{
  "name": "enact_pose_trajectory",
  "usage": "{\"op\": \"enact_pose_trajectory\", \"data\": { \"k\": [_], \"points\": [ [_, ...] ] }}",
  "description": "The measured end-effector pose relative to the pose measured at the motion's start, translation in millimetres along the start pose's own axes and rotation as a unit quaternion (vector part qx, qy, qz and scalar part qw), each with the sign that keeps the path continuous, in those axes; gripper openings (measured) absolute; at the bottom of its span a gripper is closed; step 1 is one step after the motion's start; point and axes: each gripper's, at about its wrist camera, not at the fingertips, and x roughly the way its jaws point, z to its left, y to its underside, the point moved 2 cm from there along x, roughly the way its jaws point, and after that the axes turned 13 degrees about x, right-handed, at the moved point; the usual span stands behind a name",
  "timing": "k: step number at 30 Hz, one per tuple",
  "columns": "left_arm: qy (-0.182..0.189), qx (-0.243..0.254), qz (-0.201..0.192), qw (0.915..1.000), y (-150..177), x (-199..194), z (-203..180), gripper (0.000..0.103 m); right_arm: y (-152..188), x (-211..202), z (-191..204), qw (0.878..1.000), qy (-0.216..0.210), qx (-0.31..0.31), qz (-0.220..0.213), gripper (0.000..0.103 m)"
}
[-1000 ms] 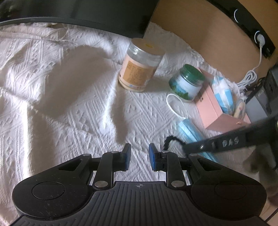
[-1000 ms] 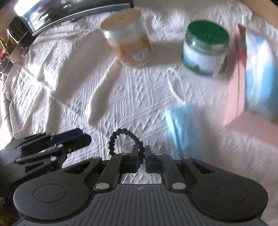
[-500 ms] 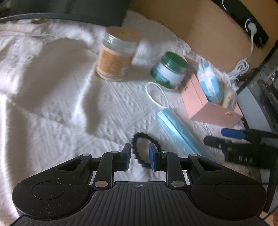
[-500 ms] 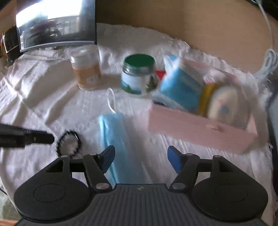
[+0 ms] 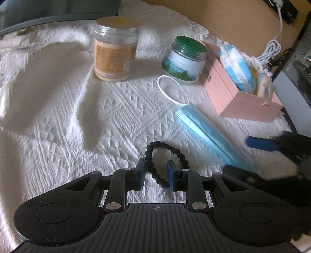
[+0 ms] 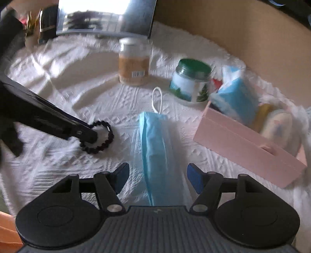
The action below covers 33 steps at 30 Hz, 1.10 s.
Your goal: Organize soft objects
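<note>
A black braided hair tie point(image 5: 167, 153) lies on the white textured cloth; it also shows in the right wrist view point(image 6: 99, 138). My left gripper point(image 5: 155, 175) is open, its fingers straddling the near side of the tie's loop. A folded blue face mask point(image 6: 157, 148) with a white ear loop lies in the middle; it also shows in the left wrist view point(image 5: 204, 132). My right gripper point(image 6: 157, 179) is open wide, one finger on each side of the mask's near end. A pink box point(image 6: 245, 144) at the right holds soft packs.
A tan-labelled jar point(image 5: 115, 48) and a green-lidded jar point(image 5: 183, 60) stand at the back. A white cable point(image 5: 272, 48) and a grey device point(image 5: 291, 91) sit at the far right. A wooden board runs behind. A monitor point(image 6: 105, 17) stands at the back left.
The right gripper let go of the hair tie, opened wide and moved over to the blue mask. The left gripper moved in around the hair tie lying on the cloth.
</note>
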Motion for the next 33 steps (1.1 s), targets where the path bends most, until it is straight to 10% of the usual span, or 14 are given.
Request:
{"op": "enact_pose_trajectory", "data": {
  "k": [4, 9, 23, 33],
  "points": [
    [-0.006, 0.015, -0.001, 0.9999, 0, 1, -4, 0.026, -10, 19, 1, 1.0, 0.0, 0.008, 0.012, 0.051],
    [-0.005, 0.014, 0.003, 0.9999, -5, 4, -2, 0.024, -16, 20, -3, 0.998, -0.01, 0.041, 0.038, 0.011],
    [0.081, 0.078, -0.047, 0.9925, -6, -11, -35, 0.01, -9, -91, -55, 0.988, 0.061, 0.139, -0.026, 0.008],
    [0.151, 0.112, -0.173, 0.9669, -119, -36, -85, 0.01, 0, -145, -93, 0.969, 0.115, 0.205, -0.072, 0.008]
  ]
}}
